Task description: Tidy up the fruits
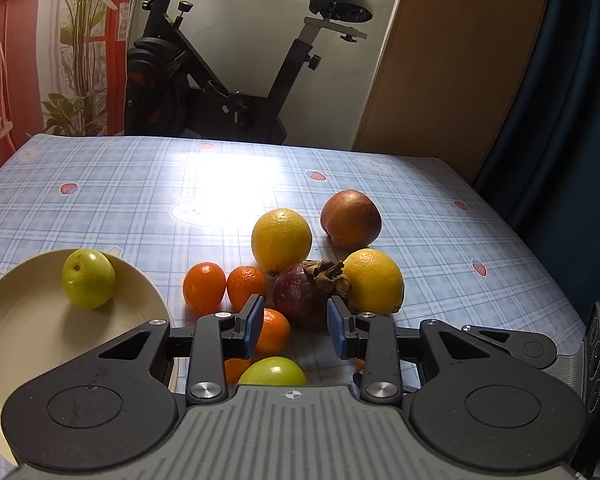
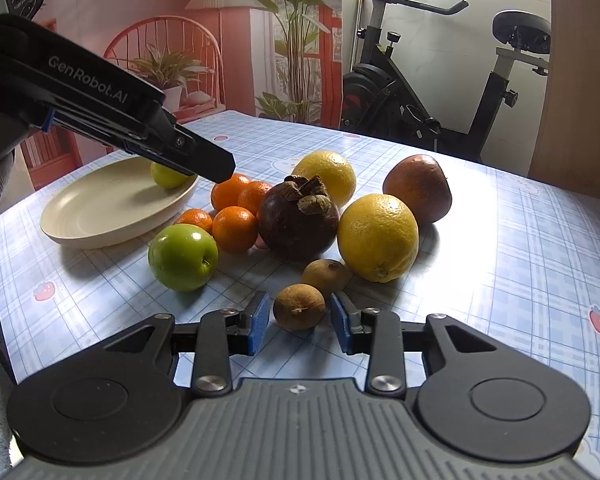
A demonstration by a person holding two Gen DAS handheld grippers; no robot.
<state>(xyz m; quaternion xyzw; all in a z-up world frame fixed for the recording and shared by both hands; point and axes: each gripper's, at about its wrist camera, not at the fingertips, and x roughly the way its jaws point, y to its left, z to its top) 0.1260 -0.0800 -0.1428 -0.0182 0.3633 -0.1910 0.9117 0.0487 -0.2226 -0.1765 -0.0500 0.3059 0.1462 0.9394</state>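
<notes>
A cream plate (image 1: 28,320) (image 2: 100,208) holds one green fruit (image 1: 88,278) (image 2: 167,176). Beside it lies a pile: several small oranges (image 1: 204,286) (image 2: 234,229), a dark mangosteen (image 1: 302,294) (image 2: 298,222), two yellow citrus fruits (image 1: 281,239) (image 2: 377,236), a red-brown fruit (image 1: 350,218) (image 2: 417,189), a green apple (image 1: 272,372) (image 2: 182,257) and two small brown fruits (image 2: 299,306). My left gripper (image 1: 294,326) is open and empty, above the oranges and the apple, facing the mangosteen. My right gripper (image 2: 300,318) is open, with the nearer brown fruit between its fingers.
The table has a blue checked cloth (image 1: 120,192) (image 2: 520,248). An exercise bike (image 1: 228,80) (image 2: 420,92) stands behind the far edge. A brown panel (image 1: 452,60) and a dark curtain (image 1: 560,100) are at the right. The left gripper's body (image 2: 112,120) reaches over the plate.
</notes>
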